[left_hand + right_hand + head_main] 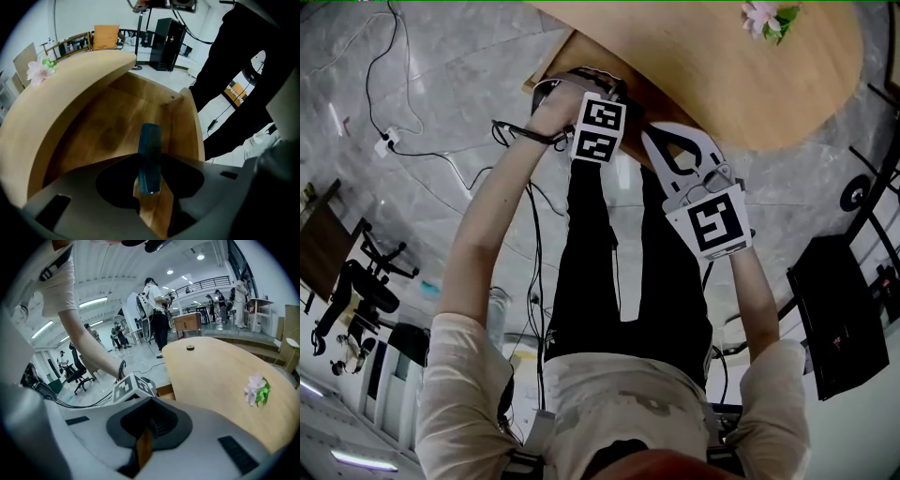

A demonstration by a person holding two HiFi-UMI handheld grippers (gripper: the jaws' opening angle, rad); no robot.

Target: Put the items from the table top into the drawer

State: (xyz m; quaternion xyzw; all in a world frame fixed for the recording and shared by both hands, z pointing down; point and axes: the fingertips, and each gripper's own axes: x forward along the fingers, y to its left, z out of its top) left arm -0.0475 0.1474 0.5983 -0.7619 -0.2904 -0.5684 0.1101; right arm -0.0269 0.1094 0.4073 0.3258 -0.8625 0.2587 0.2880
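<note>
Your L gripper (150, 188) clamps the blue comb (150, 152) over the open drawer (103, 131), with free room betw. its walls. R gripper (144, 446): jaws nearly together, empty, near the tabletop (220, 376) edge.

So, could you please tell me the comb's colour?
The comb is dark blue, clearest in the left gripper view.

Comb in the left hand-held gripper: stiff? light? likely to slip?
The comb juts straight from the left hand-held gripper without sagging, so it is probably stiff. It is thin and narrow, so likely light. Pinched at one end only, its smooth-looking plastic might pivot or slip.
</note>
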